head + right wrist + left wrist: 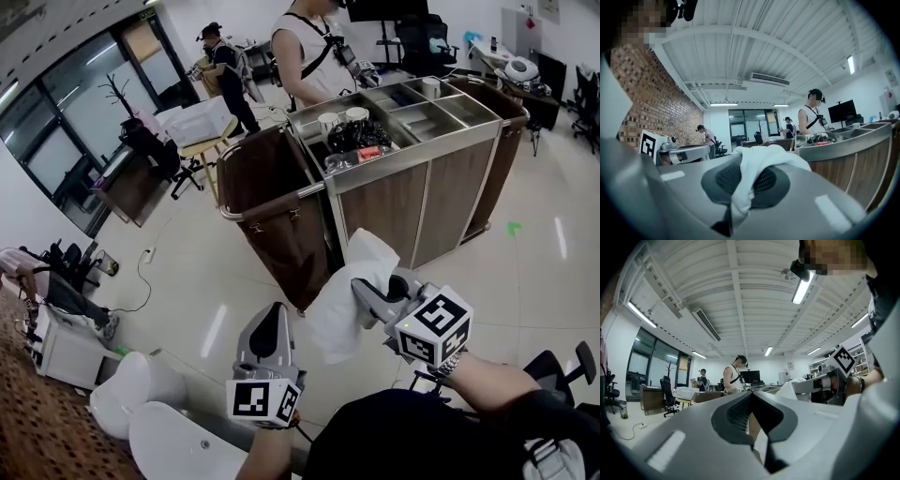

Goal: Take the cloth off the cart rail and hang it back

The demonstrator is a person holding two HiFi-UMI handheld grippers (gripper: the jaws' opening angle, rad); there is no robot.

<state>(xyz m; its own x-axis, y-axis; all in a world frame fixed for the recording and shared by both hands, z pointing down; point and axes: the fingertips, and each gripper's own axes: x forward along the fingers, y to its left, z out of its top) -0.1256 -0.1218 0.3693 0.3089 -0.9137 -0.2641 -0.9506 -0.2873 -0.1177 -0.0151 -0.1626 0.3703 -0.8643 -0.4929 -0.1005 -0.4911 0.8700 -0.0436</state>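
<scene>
A white cloth (342, 305) hangs in the air in front of the cart (441, 192), clear of the cart rail (272, 202) that rims the brown bag. My right gripper (364, 286) is shut on its upper part. In the right gripper view the cloth (776, 158) bunches over and between the pads. My left gripper (276, 315) is lower and to the left of the cloth, shut, with nothing in it. In the left gripper view its jaws (751, 393) meet at the tip, and the cloth (790, 387) shows beyond them.
The cart's steel top holds cups (342, 117) and dark items. One person (309, 47) stands behind the cart, another (225, 70) farther back. White rounded housings (141, 394) lie at the lower left. Desks and chairs line the left wall.
</scene>
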